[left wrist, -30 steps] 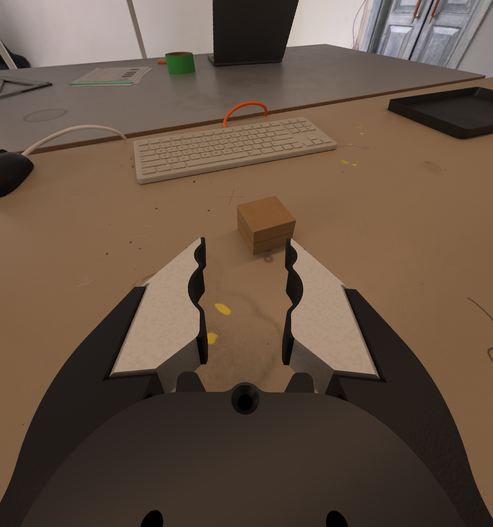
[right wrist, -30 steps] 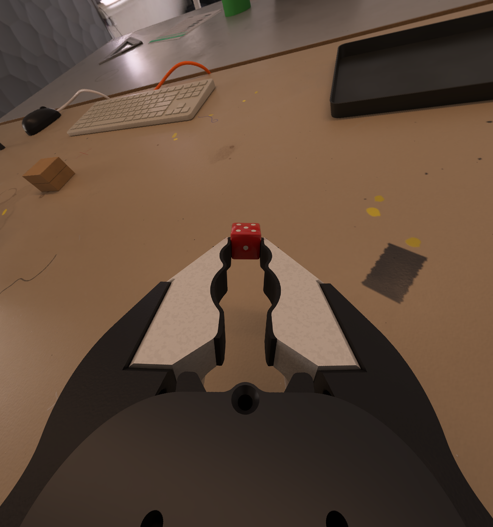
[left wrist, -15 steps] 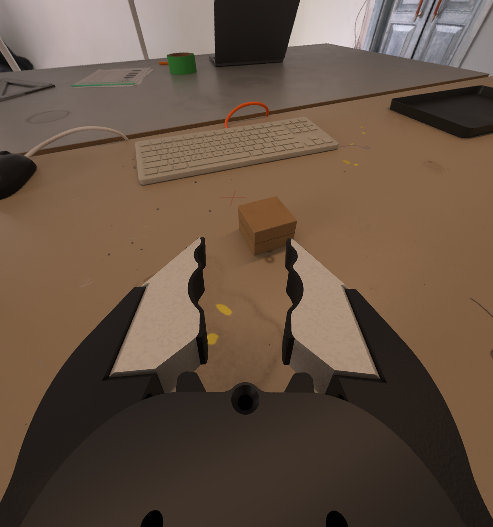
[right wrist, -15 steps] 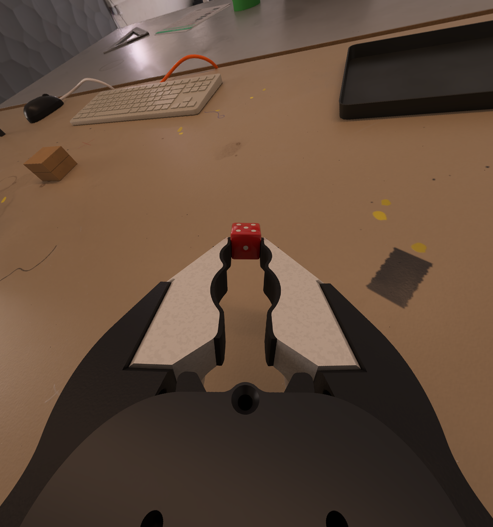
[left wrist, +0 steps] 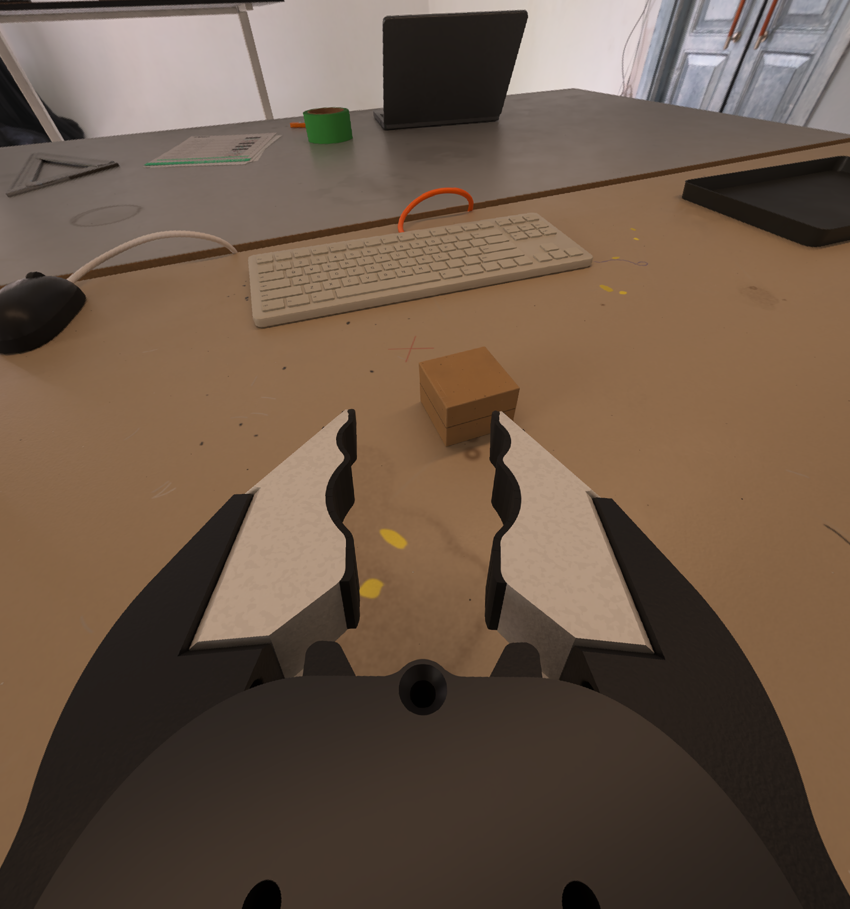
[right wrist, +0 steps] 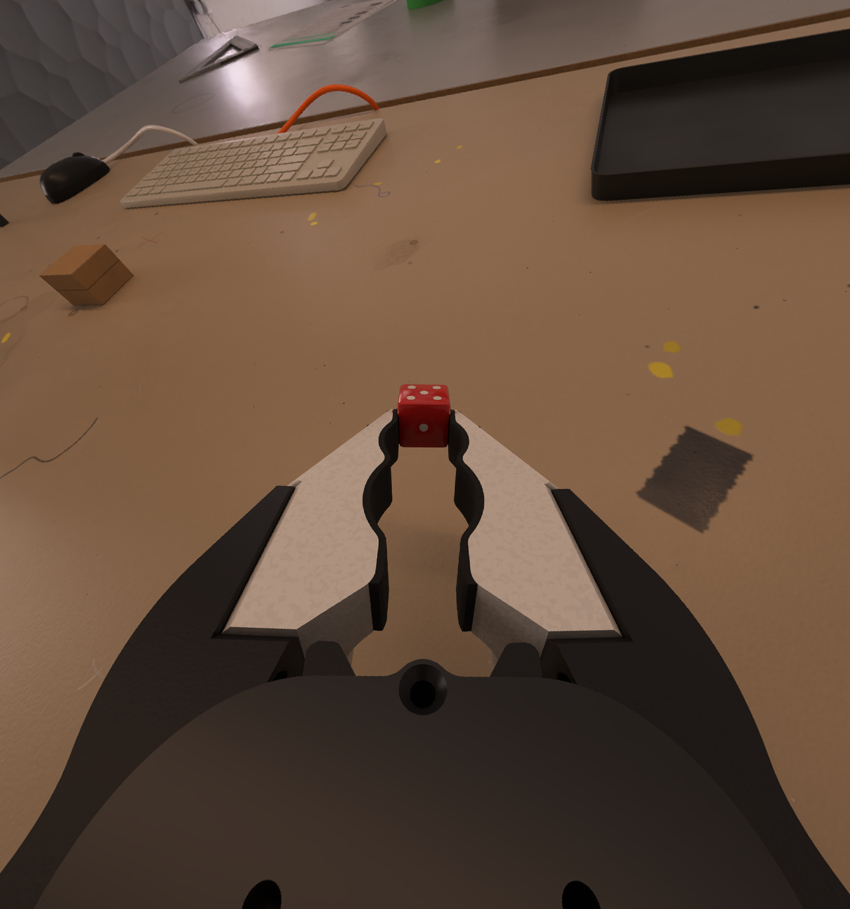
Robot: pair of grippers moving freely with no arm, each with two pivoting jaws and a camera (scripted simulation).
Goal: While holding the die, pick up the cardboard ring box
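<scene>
Surface: tan brown surface [left wrist: 659, 393] with yellow specks, dark smudges and a thin scribble; a grey desk [left wrist: 560, 147] joins it along the far edge.
Ring box: small brown cardboard ring box [left wrist: 467, 393], lid on, sitting flat on the surface, just past the tips of the left hand-held gripper and a little toward its right finger; in the right wrist view it lies far off to the left [right wrist: 86, 274].
Left hand-held gripper: left hand-held gripper [left wrist: 422, 418] is spread wide with nothing between its fingers, above the surface and short of the box, not touching it.
Right hand-held gripper: right hand-held gripper [right wrist: 423, 418] is pinching a red die [right wrist: 423, 415] at its very tips, clear of the surface.
Die: white pips; the face toward the camera shows one pip.
Keyboard: pale keyboard [left wrist: 413, 265] lies beyond the box near the far edge, with an orange cable [left wrist: 435, 201] arching behind it.
Mouse: black mouse [left wrist: 27, 312] with a white cord, left of the keyboard.
Tray: black tray [right wrist: 737, 123] at the far right, well apart from the box.
Grey desk items: green tape roll [left wrist: 327, 125], dark laptop [left wrist: 450, 64], sheet of paper [left wrist: 211, 150], metal triangle [left wrist: 56, 169].
</scene>
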